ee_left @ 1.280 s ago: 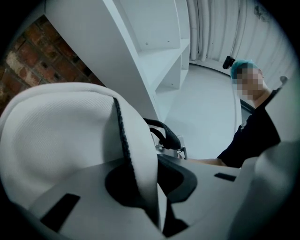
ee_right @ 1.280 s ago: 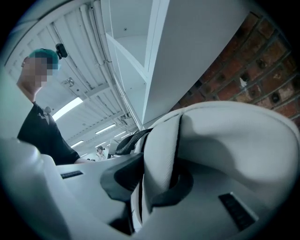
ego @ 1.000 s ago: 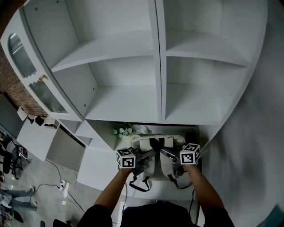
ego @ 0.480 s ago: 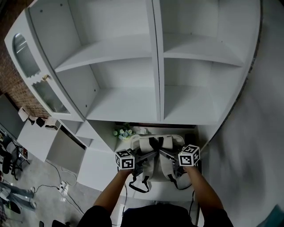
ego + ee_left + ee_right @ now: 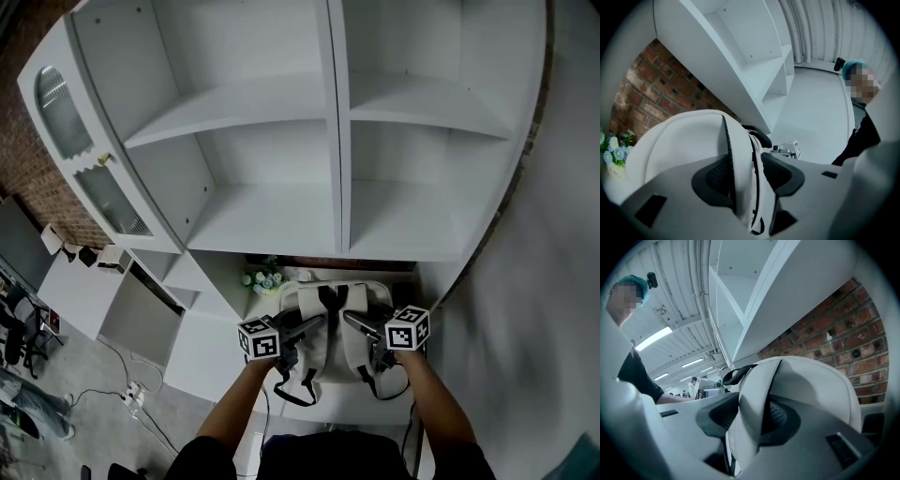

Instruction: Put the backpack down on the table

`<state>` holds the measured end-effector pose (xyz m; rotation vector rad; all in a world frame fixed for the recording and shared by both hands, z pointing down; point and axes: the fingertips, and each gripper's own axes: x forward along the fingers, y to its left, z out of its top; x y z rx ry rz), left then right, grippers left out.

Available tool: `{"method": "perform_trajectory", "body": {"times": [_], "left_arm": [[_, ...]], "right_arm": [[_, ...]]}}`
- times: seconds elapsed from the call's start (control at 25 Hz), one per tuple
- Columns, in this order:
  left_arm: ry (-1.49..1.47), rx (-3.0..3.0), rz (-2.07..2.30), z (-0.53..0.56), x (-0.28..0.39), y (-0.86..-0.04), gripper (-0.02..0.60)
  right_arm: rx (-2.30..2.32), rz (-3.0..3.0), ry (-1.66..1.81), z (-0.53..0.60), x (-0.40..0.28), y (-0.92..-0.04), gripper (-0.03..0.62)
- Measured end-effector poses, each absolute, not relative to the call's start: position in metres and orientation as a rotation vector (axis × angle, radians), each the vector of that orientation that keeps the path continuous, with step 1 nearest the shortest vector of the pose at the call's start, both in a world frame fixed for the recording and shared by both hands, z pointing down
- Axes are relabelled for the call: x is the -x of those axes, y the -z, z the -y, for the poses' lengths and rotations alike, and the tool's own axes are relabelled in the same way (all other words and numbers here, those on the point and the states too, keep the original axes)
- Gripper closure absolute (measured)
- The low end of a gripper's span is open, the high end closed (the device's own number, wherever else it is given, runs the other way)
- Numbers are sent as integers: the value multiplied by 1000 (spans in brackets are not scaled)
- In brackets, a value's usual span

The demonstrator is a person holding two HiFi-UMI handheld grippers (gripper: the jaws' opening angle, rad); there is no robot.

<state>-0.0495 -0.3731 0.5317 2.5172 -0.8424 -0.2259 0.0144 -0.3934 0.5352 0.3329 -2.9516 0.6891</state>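
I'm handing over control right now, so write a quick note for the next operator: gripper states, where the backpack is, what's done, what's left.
Left gripper: jaws have just been opening and now stand open, with one shoulder strap loose between them.
Right gripper: the same, open around the other shoulder strap.
Backpack: resting on the table under the shelves, beside the flowers.
Done: backpack set down, grip released.
Left: probably just draw both grippers back clear of the straps.

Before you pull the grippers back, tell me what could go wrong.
Both grippers' jaws have just been opening, yet a shoulder strap lies between the left gripper's and another between the right gripper's: pulling back could snag one and drag the backpack. The flowers stand close beside it; a dragged backpack might knock them.
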Motion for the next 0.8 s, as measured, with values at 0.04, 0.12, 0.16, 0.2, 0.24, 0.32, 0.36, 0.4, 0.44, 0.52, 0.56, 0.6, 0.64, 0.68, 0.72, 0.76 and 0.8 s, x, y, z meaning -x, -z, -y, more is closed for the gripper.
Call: {"method": "perform_trajectory", "body": {"times": [0.04, 0.12, 0.16, 0.2, 0.24, 0.32, 0.36, 0.4, 0.44, 0.52, 0.56, 0.6, 0.64, 0.68, 0.72, 0.76, 0.8], "left_arm": [[239, -2520, 855, 373, 52, -531, 388], [261, -2526, 861, 371, 56, -529, 388], [261, -2531, 860, 370, 57, -528, 388], [257, -2535, 861, 369, 58, -528, 388], [252, -2535, 861, 368, 59, -528, 388], [245, -2531, 862, 365, 61, -530, 388], [242, -2531, 862, 364, 62, -531, 387], [239, -2530, 862, 363, 63, -532, 385], [237, -2528, 862, 362, 64, -534, 385], [238, -2519, 863, 359, 68, -536, 383], [237, -2516, 864, 358, 70, -537, 382], [236, -2515, 865, 356, 71, -538, 382], [235, -2516, 864, 354, 73, -537, 380], [235, -2518, 863, 352, 73, -537, 379], [237, -2520, 863, 351, 74, -536, 379], [239, -2522, 861, 350, 74, -534, 379], [240, -2523, 859, 349, 75, -534, 377]], "right_arm": [[-339, 2952, -699, 394, -17, -535, 459], [-343, 2961, -745, 394, -21, -533, 459], [-346, 2965, -763, 393, -23, -531, 459], [-354, 2966, -766, 393, -25, -531, 459], [-367, 2961, -756, 392, -27, -531, 459], [-399, 2942, -719, 391, -32, -534, 459], [-415, 2933, -703, 391, -35, -535, 459], [-429, 2927, -693, 390, -38, -536, 459], [-443, 2925, -690, 390, -41, -537, 459], [-473, 2924, -694, 391, -47, -538, 459], [-490, 2923, -698, 391, -50, -539, 459], [-505, 2920, -699, 391, -52, -539, 459], [-520, 2917, -697, 391, -54, -540, 459], [-535, 2911, -688, 391, -56, -541, 459], [-552, 2904, -673, 391, -58, -543, 459], [-574, 2893, -651, 391, -60, -544, 459], [-598, 2879, -625, 391, -62, -546, 459]]}}
